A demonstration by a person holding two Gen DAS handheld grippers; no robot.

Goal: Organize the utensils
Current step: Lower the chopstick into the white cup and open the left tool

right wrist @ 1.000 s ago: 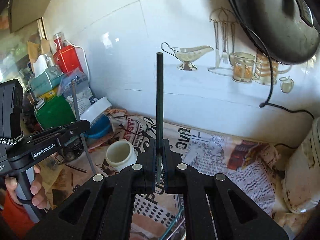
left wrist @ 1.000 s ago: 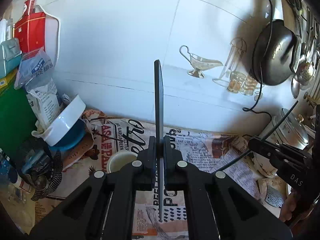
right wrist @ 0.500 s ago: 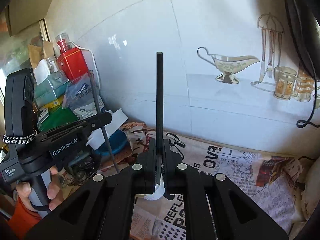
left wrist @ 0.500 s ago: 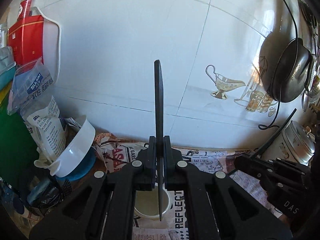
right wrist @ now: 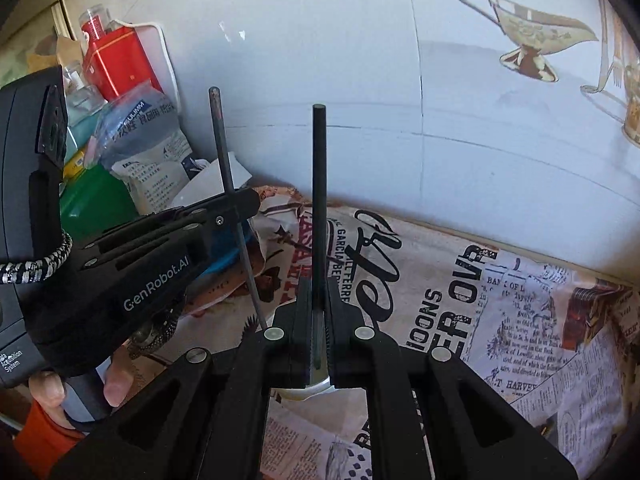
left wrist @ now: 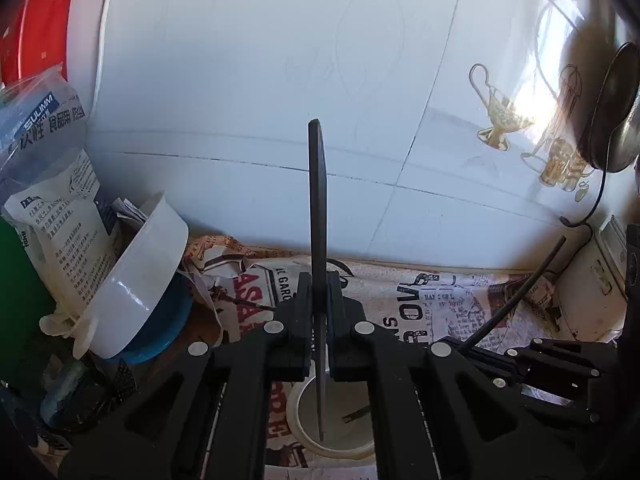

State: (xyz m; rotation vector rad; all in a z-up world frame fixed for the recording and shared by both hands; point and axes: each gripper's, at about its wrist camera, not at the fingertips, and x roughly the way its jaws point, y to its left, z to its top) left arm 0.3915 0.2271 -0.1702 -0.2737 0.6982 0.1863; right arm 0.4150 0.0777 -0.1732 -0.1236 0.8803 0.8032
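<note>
At the far left of the bench (left wrist: 432,288), which is covered with printed newspaper, stand a red tin (left wrist: 38,32), a clear plastic bag with blue lettering (left wrist: 44,120) and a tilted white plastic bowl on a blue lid (left wrist: 136,280); none of these is involved in the work. The left gripper (left wrist: 319,312) has its jaws clenched on a flat, dark, blade-like utensil (left wrist: 317,200), held upright with its lower tip reaching down into the mouth of a white round cup (left wrist: 340,420) that sits on the newspaper directly below. A small dark item already lies inside the cup; what it is cannot be determined. To the right, the right gripper (right wrist: 319,312) has its jaws clenched on a slim black round stick (right wrist: 319,200), also upright, with the cup's rim just visible beneath the jaws in the right wrist view. In that view a person's hand (right wrist: 80,392) grips the left gripper's handle. Assessment: the step in hand is depositing both held utensils into the cup, the left one being the further advanced. The next move appears to call for lowering each utensil until its tip is well inside the rim, then releasing the jaws, one side at a time. Crowding of the two grippers over one small opening is the likely hazard.
</note>
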